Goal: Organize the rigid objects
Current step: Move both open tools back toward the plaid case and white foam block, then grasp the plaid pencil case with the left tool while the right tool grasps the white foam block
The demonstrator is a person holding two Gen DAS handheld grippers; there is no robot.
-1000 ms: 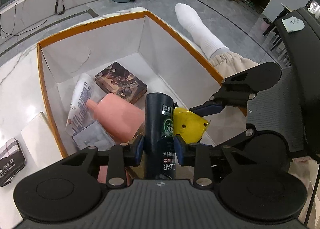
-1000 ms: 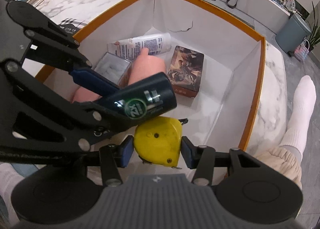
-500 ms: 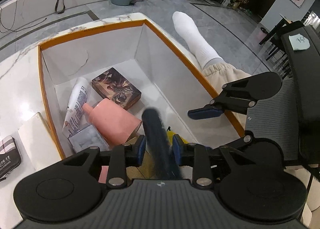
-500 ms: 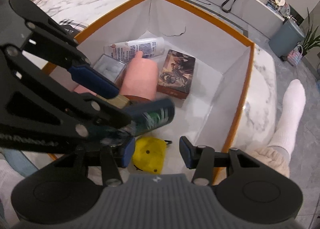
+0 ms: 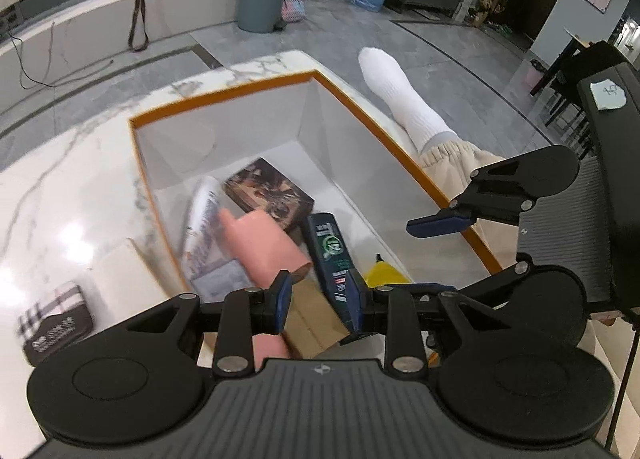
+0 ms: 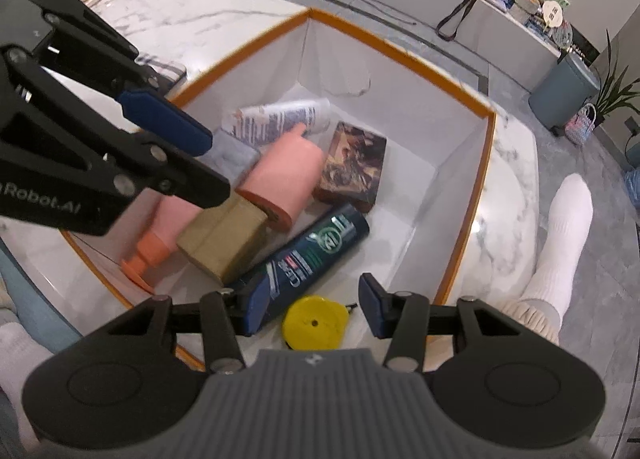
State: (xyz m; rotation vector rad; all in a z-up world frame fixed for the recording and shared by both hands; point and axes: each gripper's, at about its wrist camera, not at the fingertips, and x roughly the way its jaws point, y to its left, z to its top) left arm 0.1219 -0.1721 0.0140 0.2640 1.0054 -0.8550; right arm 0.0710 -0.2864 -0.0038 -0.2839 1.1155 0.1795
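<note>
An orange-rimmed white box [image 5: 224, 99] [image 6: 400, 47] holds a dark green bottle [image 5: 330, 249] [image 6: 312, 255], a yellow tape measure [image 5: 384, 273] [image 6: 314, 323], a pink bottle [image 5: 260, 243] [image 6: 288, 175], a white tube [image 5: 200, 227] [image 6: 280, 119], a dark picture box [image 5: 268, 197] [image 6: 352, 167] and a tan box [image 6: 222, 235]. My left gripper [image 5: 318, 301] is open and empty above the box's near end. My right gripper [image 6: 316, 309] is open and empty above the tape measure. The bottle and tape measure lie loose on the box floor.
The box stands on a white marble table [image 5: 60, 199]. A dark plaid-patterned case [image 5: 56, 325] lies on the table left of the box. A person's leg in a white sock [image 5: 400, 95] [image 6: 564, 235] is beside the table's right edge.
My left gripper let go of the dark green bottle and my right gripper let go of the yellow tape measure; both dropped into the box. Both grippers rose and pulled back.
</note>
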